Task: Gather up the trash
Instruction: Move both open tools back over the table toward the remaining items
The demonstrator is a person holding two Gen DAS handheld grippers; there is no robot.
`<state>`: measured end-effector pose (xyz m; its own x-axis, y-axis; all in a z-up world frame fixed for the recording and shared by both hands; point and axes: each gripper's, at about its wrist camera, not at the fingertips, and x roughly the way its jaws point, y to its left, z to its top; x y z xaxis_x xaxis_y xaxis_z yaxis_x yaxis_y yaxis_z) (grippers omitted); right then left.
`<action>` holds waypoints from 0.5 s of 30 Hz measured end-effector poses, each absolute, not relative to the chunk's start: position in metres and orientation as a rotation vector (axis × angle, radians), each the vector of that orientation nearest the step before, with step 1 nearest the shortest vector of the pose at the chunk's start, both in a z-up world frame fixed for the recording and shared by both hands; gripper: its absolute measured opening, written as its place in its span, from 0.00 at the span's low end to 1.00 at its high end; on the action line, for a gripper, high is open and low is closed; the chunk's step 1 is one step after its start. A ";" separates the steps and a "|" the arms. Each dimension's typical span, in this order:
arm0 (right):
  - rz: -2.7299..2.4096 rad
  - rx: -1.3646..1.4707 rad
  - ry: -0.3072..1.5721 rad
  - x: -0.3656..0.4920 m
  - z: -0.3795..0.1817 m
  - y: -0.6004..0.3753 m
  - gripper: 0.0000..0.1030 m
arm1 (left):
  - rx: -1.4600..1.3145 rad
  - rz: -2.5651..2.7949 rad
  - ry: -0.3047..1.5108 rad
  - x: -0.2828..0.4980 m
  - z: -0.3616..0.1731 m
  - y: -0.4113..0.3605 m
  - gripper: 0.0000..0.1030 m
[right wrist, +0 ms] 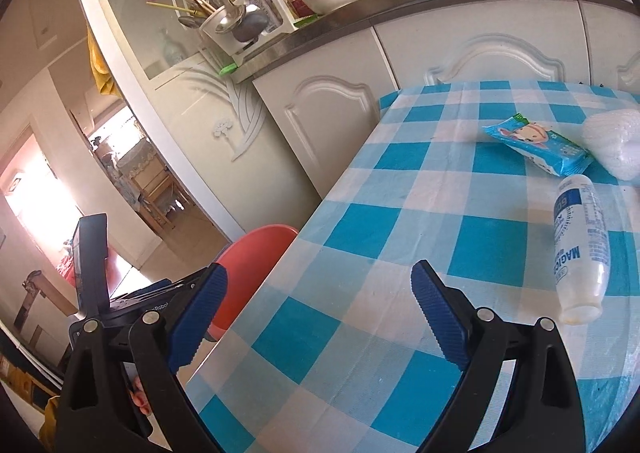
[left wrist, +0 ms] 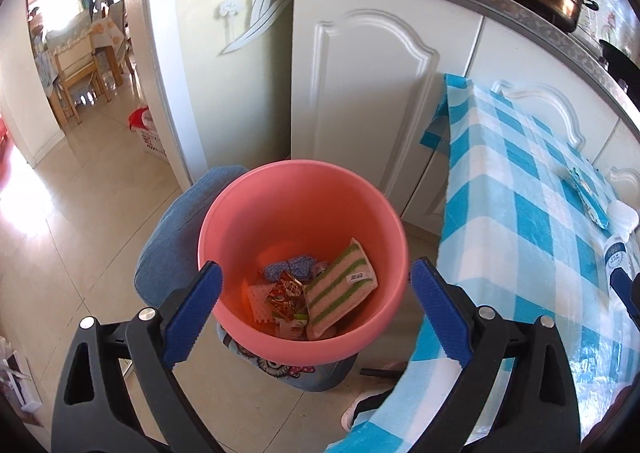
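Inside pink bucket (left wrist: 300,213): wrappers, left view only; bottle (right wrist: 580,249) right view.

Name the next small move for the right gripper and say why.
Probably ease the right gripper forward and rightward to the white bottle: its jaws are open and empty, and the bottle lies on its side on the checked tablecloth, nearest of the remaining trash.

Wrappers in pink bin (left wrist: 280,209); bottle (right wrist: 581,249), blue packet (right wrist: 536,149) on table
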<state>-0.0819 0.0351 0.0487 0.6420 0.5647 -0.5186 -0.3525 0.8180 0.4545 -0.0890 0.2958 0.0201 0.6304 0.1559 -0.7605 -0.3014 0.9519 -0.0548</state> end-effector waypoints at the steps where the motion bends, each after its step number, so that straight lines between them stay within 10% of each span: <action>1: 0.531 0.331 0.692 -0.083 0.050 0.031 0.89 | -0.175 0.260 0.847 -0.089 0.022 0.291 0.93; 15: 0.479 0.403 0.612 -0.097 0.063 -0.028 0.89 | -0.036 0.194 0.818 -0.090 0.045 0.223 0.93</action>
<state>-0.0970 -0.0282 0.0629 0.7171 0.5355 -0.4462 -0.3043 0.8164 0.4908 -0.0897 0.2230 0.0450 0.6667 0.1580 -0.7284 -0.1856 0.9817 0.0430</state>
